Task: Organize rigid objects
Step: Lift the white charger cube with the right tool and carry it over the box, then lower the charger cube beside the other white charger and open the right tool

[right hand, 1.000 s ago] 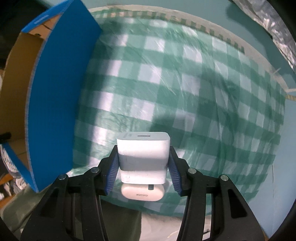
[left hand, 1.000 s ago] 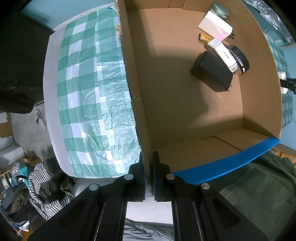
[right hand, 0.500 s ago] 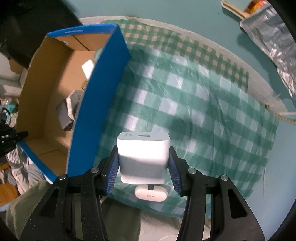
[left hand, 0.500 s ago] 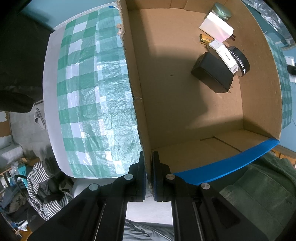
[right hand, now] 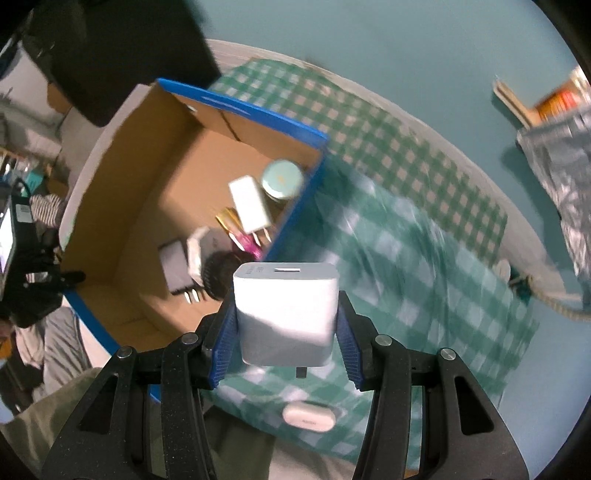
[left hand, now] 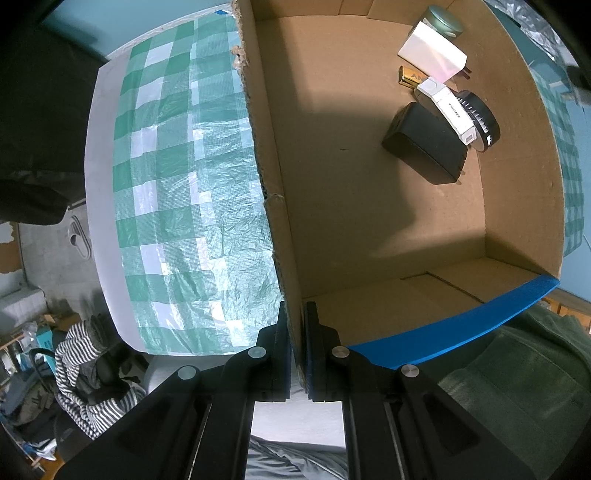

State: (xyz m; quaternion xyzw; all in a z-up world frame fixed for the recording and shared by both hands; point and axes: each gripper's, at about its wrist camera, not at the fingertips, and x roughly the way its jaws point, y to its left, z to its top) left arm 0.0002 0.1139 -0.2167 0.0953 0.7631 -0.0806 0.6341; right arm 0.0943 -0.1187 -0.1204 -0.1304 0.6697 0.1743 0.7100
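Note:
My right gripper [right hand: 286, 325] is shut on a white charger block [right hand: 286, 314], held high above the checked cloth [right hand: 424, 258], just right of the box's blue wall. My left gripper [left hand: 297, 350] is shut on the near left wall of the cardboard box [left hand: 280, 229]. Inside the box lie a black adapter [left hand: 424, 147], a white charger [left hand: 432, 51], a white stick [left hand: 450, 107], a black round thing [left hand: 484, 118], a gold bar [left hand: 410, 75] and a round tin [left hand: 443, 20]. In the right wrist view, a white earbud case [right hand: 309, 416] lies on the cloth near its front edge.
The green-checked cloth [left hand: 177, 184] covers a white table. A silver foil bag [right hand: 561, 155] and a rope [right hand: 550, 295] lie at the right. Striped clothing [left hand: 85, 354] and clutter sit on the floor at the left. Green fabric [left hand: 517, 387] is near the box's blue edge.
The right gripper has risen and swung toward the box with the white charger block, so the box's inside now shows. The earbud case stays on the cloth. The left gripper has not moved.

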